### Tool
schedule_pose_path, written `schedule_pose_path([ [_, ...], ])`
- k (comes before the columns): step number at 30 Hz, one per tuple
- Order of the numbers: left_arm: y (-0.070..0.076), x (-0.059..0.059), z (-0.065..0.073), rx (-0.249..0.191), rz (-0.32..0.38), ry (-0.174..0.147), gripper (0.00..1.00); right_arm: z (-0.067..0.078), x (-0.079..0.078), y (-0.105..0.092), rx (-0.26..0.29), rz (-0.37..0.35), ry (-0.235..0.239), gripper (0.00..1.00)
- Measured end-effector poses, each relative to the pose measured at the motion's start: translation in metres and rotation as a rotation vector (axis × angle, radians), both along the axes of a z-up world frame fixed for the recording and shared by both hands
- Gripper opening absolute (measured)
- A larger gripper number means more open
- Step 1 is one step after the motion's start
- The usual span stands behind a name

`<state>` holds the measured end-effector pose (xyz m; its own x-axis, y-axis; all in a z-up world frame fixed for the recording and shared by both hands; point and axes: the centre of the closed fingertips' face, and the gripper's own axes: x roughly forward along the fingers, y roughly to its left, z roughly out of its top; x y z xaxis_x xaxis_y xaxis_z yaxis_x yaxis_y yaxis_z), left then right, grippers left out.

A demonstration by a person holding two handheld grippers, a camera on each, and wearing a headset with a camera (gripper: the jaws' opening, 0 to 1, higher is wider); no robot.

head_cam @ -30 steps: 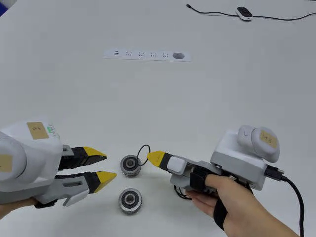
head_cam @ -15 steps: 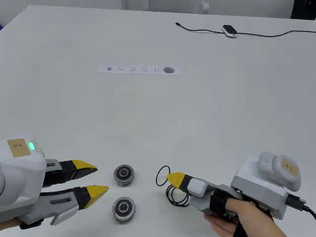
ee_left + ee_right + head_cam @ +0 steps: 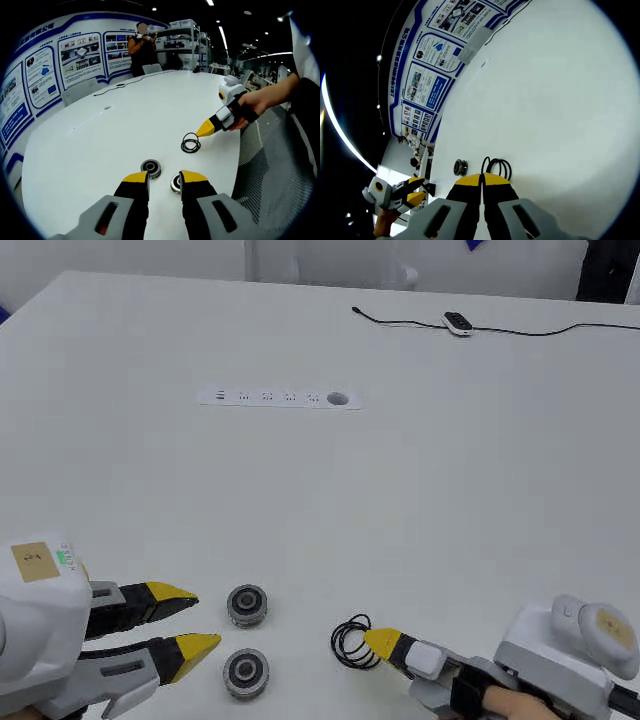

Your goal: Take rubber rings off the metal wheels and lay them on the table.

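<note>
Your right tool (image 3: 375, 640) has its jaws pressed together, with the tip sitting right on the little heap of rubber rings (image 3: 348, 638) on the tabletop (image 3: 450, 500). In the right gripper view one loop stands up off the seam of the jaws. You might have a ring nipped there, but honestly I can't tell for sure. Parking the rings in one heap on that side makes sense. They're near the wheels but apart from them, so they don't get mixed up with the work.

Your left tool (image 3: 190, 620) is open and empty. Its jaws point at the far wheel (image 3: 247, 605) and the near wheel (image 3: 244, 672), which lie flat just beside each other, right off its tips. Looks like it's placed there to pin a wheel while the other side peels. Both wheels look dark round the rim, but whether that's rings left on is too small to call. If it is, I'd guess you're midway, not done.
</note>
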<state>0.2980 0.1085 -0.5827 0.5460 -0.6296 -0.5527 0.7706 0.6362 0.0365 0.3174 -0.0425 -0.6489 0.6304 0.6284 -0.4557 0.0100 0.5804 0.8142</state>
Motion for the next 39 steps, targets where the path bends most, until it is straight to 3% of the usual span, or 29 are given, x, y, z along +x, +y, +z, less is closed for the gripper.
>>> schedule_pose_path([
  [8,0.002,-0.006,0.001,0.004,0.008,-0.004,0.25,-0.014,-0.006,-0.002,-0.041,-0.008,0.049,0.02],
  [23,0.003,-0.012,0.001,0.001,0.023,-0.009,0.25,-0.013,-0.007,-0.016,-0.105,-0.016,0.019,0.08],
  [26,0.003,-0.013,0.001,-0.01,0.029,-0.009,0.25,-0.008,-0.005,-0.021,-0.128,-0.005,-0.013,0.08],
  [28,-0.001,-0.015,0.005,-0.058,0.036,-0.011,0.26,-0.004,-0.003,-0.026,-0.158,0.011,-0.05,0.09],
  [33,0.001,-0.018,0.007,-0.073,0.055,-0.02,0.27,0.007,-0.004,-0.037,-0.23,0.063,-0.14,0.1],
  [39,0.01,-0.023,0.007,-0.087,0.116,-0.031,0.28,0.014,-0.009,-0.057,-0.376,0.144,-0.257,0.11],
])
